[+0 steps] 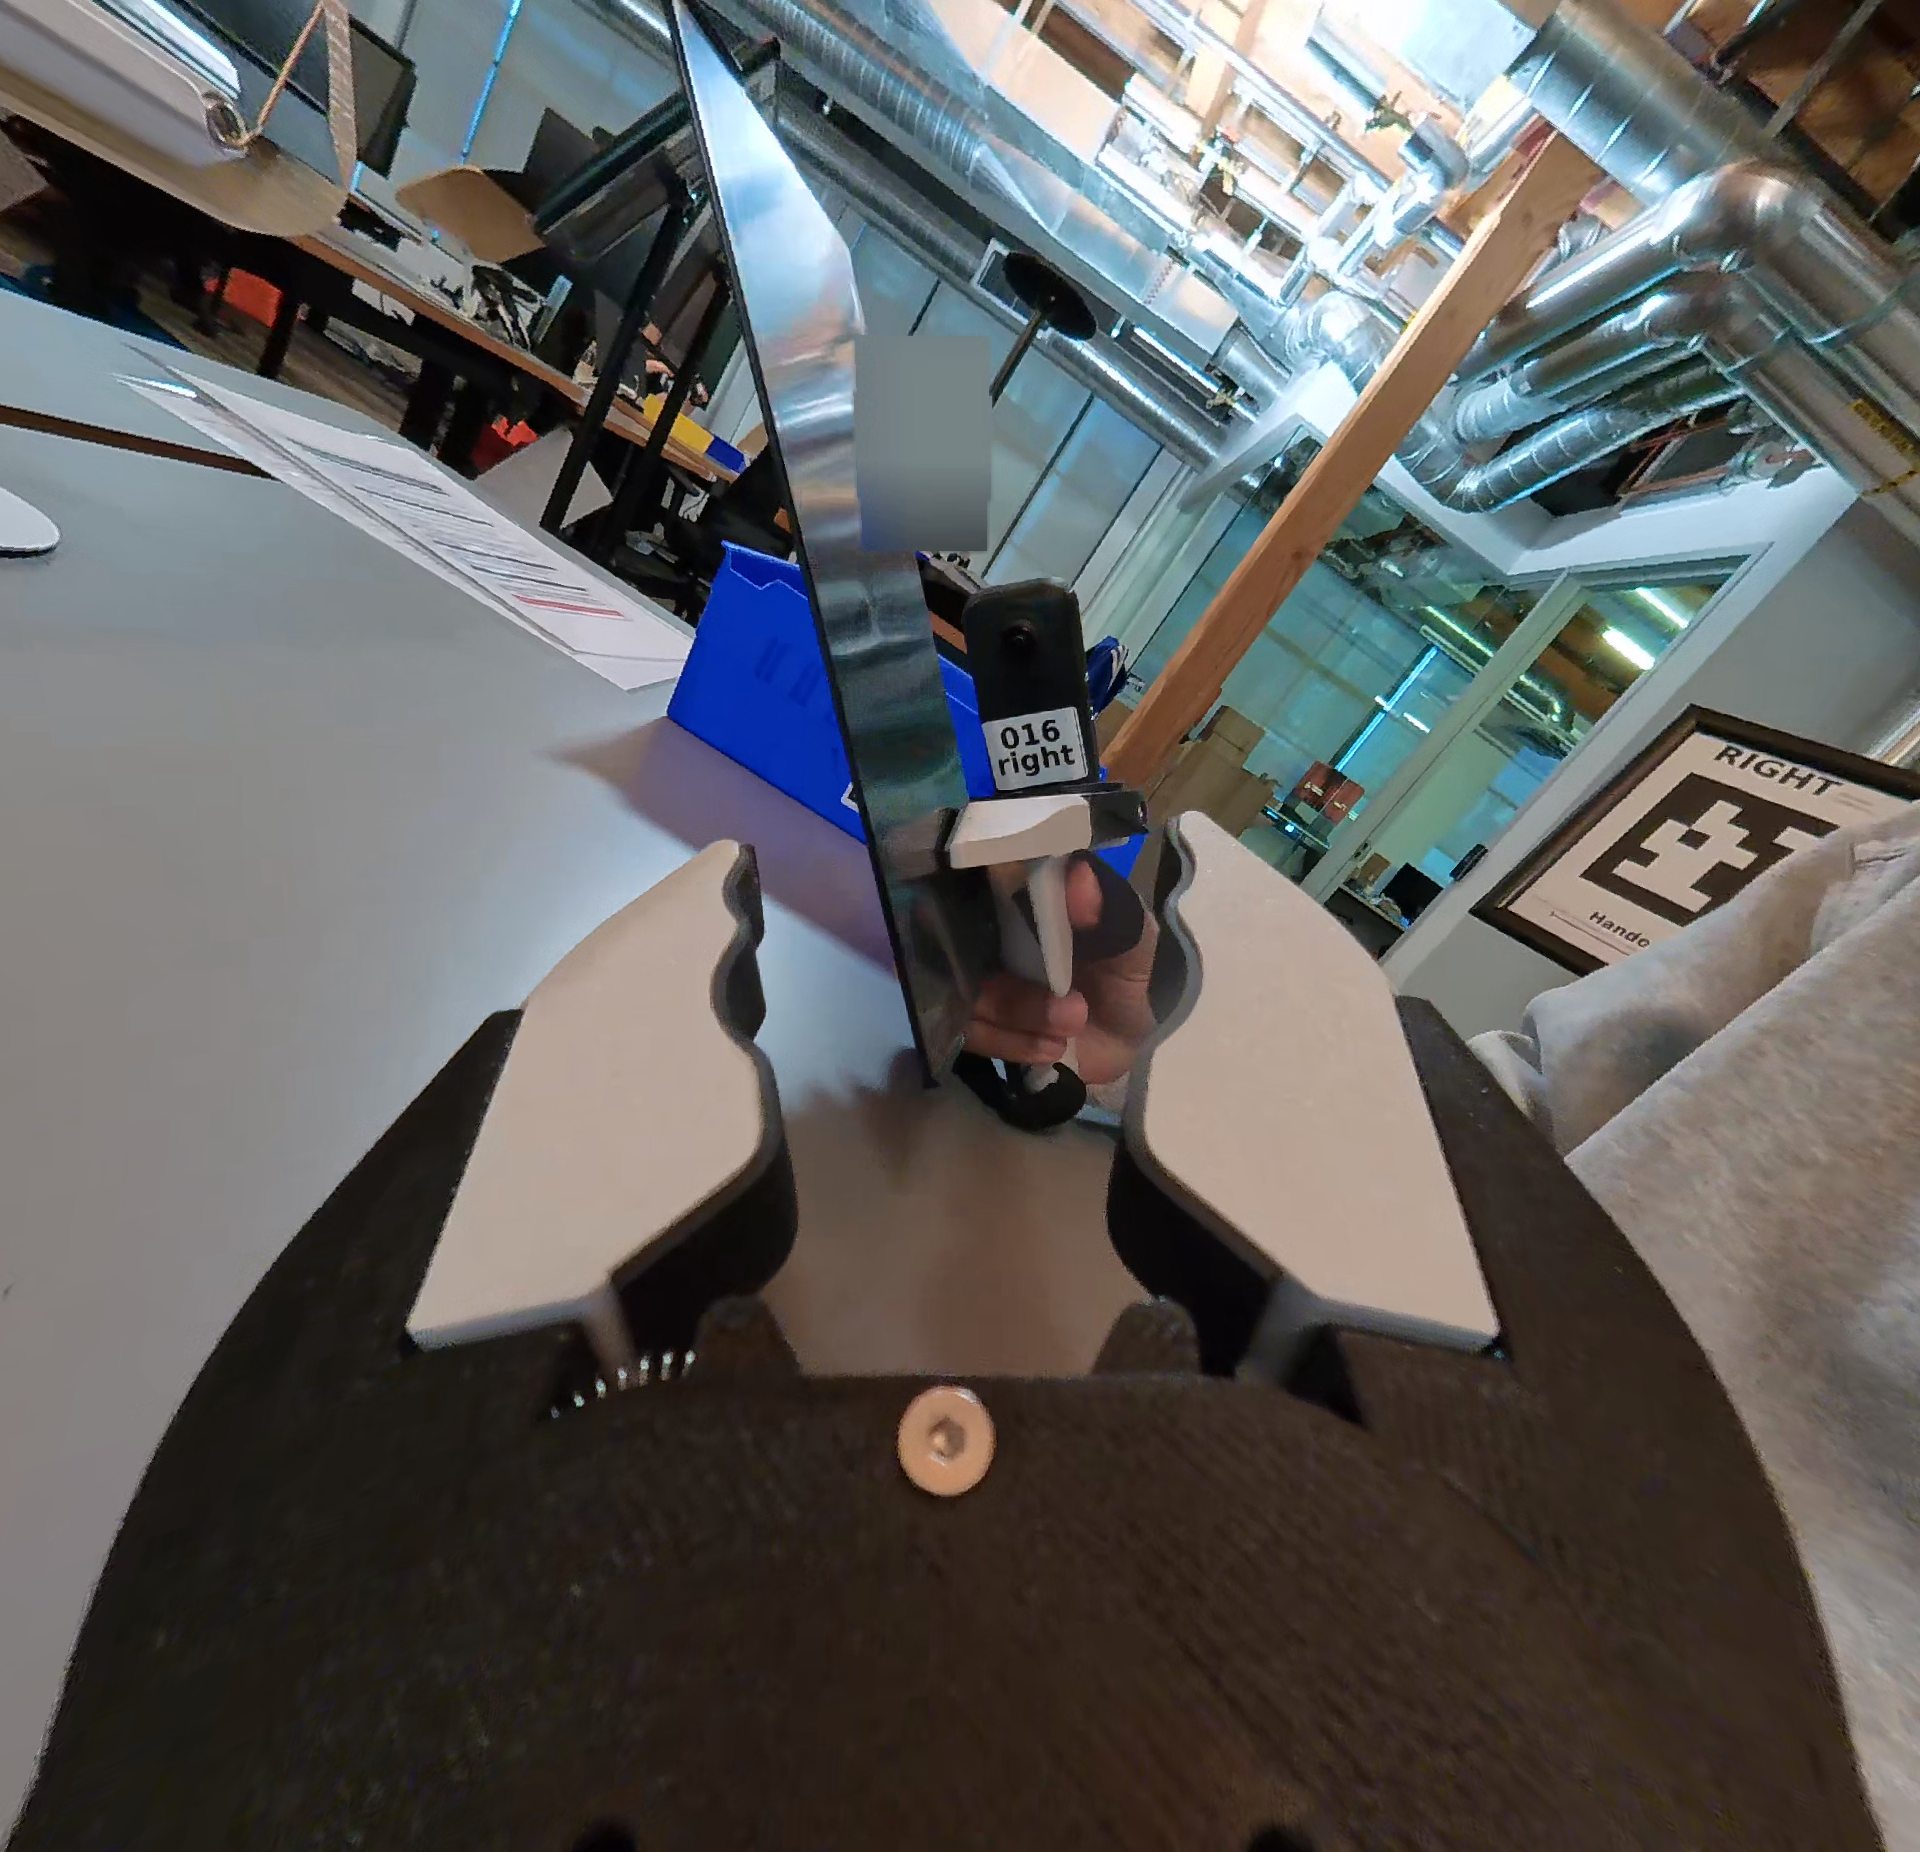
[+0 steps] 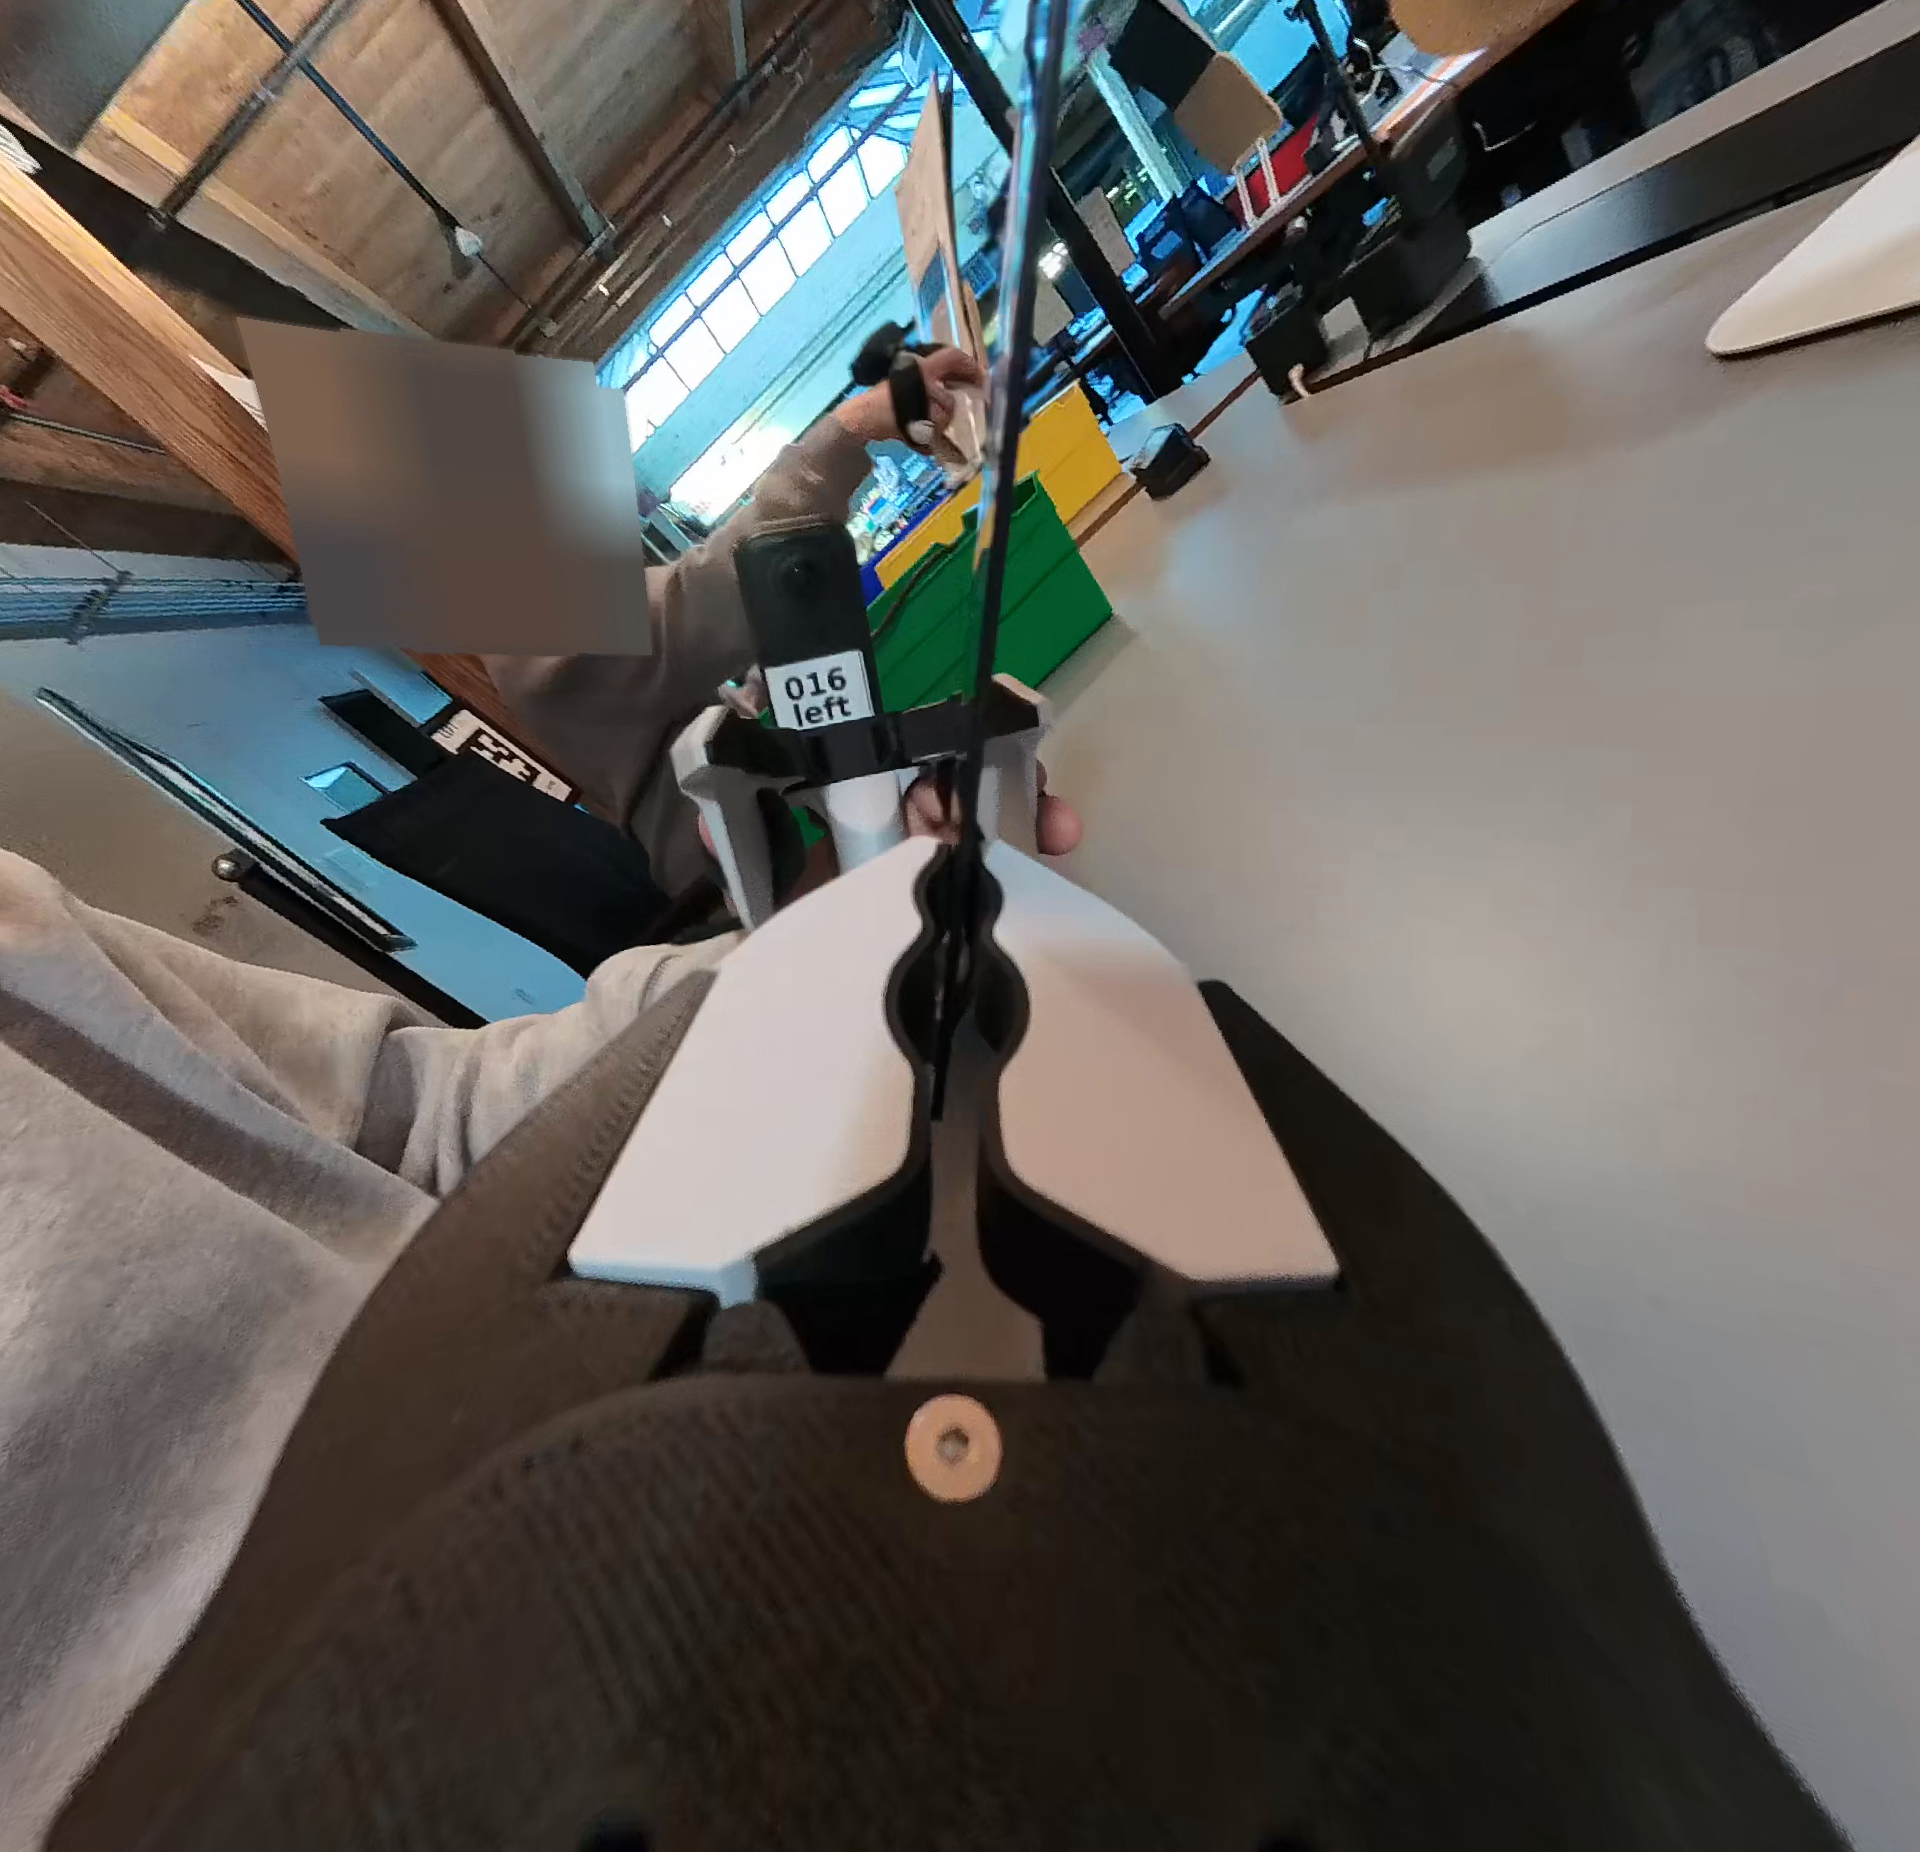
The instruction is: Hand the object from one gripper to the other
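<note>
**Thin mirrored sheet held by the right claw, left claw spread beside it**

Ducts and timber beams fill the ceiling above a grey bench (image 1: 312,867) in a workshop. On that bench, toward 10 o'clock in the left wrist view, lies a printed sheet of paper (image 1: 416,524), and a blue bin (image 1: 758,690) stands at the bench's far edge near centre.

A thin, shiny black plate (image 1: 800,368) rises upright from the middle of the left wrist view toward 12 o'clock, its face mirroring the ducts. Its lower end is pinched by the right claw (image 1: 935,846), which faces the camera with a hand (image 1: 1081,992) around its handle. The left claw (image 1: 961,981) is spread wide, its white fingers (image 1: 623,1106) standing on either side of the plate's lower end, apart from it.

In the right wrist view the plate (image 2: 1023,275) shows edge-on as a dark line running to 12 o'clock, and the right claw (image 2: 958,929) is clenched on it. The left claw (image 2: 862,763) faces it just beyond, released. Green and yellow bins (image 2: 1018,597) sit at 12 o'clock, and a grey sleeve (image 2: 208,1127) fills 9 o'clock.
</note>
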A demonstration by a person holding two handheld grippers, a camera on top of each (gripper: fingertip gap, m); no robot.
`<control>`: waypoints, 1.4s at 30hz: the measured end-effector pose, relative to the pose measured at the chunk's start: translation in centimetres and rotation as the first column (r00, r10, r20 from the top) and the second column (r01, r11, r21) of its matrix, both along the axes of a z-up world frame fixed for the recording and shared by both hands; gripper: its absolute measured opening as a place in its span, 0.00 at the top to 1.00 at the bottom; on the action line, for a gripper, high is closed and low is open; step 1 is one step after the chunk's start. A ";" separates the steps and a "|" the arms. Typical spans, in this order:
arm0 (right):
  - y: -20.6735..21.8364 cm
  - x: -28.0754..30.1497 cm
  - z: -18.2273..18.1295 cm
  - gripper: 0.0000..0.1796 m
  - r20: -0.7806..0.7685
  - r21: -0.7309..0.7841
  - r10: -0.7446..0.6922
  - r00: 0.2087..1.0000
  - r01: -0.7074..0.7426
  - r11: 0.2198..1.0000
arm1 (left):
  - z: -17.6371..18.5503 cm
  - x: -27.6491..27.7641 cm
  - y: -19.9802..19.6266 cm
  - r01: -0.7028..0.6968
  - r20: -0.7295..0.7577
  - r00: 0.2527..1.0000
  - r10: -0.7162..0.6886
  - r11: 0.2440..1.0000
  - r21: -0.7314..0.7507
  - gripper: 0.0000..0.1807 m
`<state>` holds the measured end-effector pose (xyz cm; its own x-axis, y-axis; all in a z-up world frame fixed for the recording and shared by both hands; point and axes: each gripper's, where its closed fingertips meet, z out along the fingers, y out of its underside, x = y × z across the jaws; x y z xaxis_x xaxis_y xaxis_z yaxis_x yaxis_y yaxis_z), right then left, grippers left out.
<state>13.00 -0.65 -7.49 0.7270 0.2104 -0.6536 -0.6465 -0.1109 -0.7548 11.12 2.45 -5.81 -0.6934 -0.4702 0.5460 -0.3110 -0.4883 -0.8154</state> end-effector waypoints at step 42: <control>1.5 -4.2 -1.4 0.79 0.076 -0.107 0.159 0.984 -0.151 0.983 | 0.5 -0.2 2.1 -0.039 -0.024 0.999 0.037 0.997 -0.063 0.98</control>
<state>8.84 0.87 -8.88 0.7438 0.2613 -0.6152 -0.5505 -0.2825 -0.7856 10.97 4.57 -5.26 -0.6627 -0.4599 0.5911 -0.3093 -0.5507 -0.7753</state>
